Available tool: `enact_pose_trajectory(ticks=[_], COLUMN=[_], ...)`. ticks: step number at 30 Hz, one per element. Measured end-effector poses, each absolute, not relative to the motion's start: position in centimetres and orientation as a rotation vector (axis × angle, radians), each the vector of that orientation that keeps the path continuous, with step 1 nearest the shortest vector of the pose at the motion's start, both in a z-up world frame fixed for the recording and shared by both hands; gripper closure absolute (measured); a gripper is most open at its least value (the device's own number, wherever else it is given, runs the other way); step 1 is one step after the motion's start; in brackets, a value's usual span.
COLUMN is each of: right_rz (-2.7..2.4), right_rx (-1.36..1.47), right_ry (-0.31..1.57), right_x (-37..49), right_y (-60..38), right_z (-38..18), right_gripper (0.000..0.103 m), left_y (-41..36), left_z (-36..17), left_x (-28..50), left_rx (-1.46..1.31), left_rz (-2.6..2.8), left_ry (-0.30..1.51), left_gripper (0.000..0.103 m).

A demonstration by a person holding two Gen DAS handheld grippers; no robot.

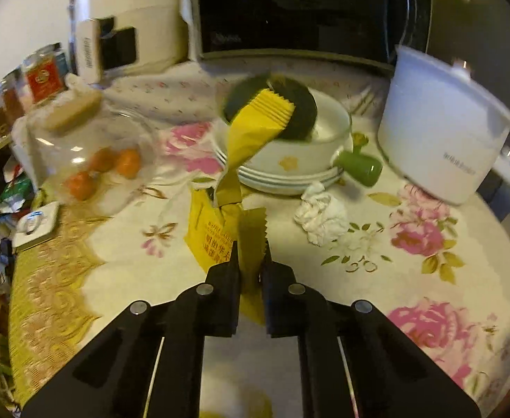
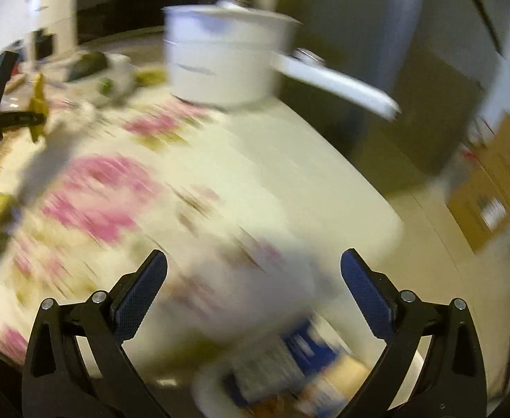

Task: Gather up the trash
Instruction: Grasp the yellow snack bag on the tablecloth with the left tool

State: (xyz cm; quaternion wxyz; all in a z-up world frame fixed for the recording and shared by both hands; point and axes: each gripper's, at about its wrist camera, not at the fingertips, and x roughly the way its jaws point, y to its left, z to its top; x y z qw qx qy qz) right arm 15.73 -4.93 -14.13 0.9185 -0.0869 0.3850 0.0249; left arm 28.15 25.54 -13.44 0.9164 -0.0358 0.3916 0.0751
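Observation:
My left gripper (image 1: 250, 248) is shut on a long yellow snack wrapper (image 1: 246, 132), pinching its serrated end. The rest twists away in front of a white bowl (image 1: 328, 139), and part of the wrapper has red print. A crumpled white tissue (image 1: 321, 216) lies on the floral tablecloth to the right of the wrapper. The right wrist view is badly blurred. There my right gripper (image 2: 254, 261) stands open and holds nothing, above the table's near corner. Below it sits a white container (image 2: 206, 386) with blue and white packaging inside. The yellow wrapper (image 2: 39, 104) shows at far left.
The bowl sits on stacked plates (image 1: 283, 181) with a dark object in it. A green item (image 1: 359, 168) lies beside them. A white pot (image 1: 439, 132) stands at the right, a glass jar of oranges (image 1: 91, 153) at the left, a microwave (image 1: 290, 10) behind. A cardboard box (image 2: 499, 181) sits off the table.

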Motion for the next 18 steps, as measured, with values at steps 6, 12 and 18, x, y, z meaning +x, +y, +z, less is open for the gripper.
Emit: enact_pose_trajectory(ticks=[6,12,18], right_rz=[0.219,0.314,0.260], right_rx=[-0.120,-0.093,-0.069], right_ry=[0.758,0.813,0.862], right_x=[23.7,29.6,32.5], right_y=[4.5,11.4,14.5], right_z=[-12.8,-14.6,-17.1], right_gripper=[0.007,0.007,0.007], left_y=[27.5,28.9,30.6], left_z=[-8.6,-5.4,-5.2], left_x=[22.6,19.9,20.3], left_rx=[-0.135,-0.144,-0.199], left_rz=[0.200,0.198,0.181], left_ry=[0.707,0.603,0.600], left_gripper=[0.093,0.093,0.093])
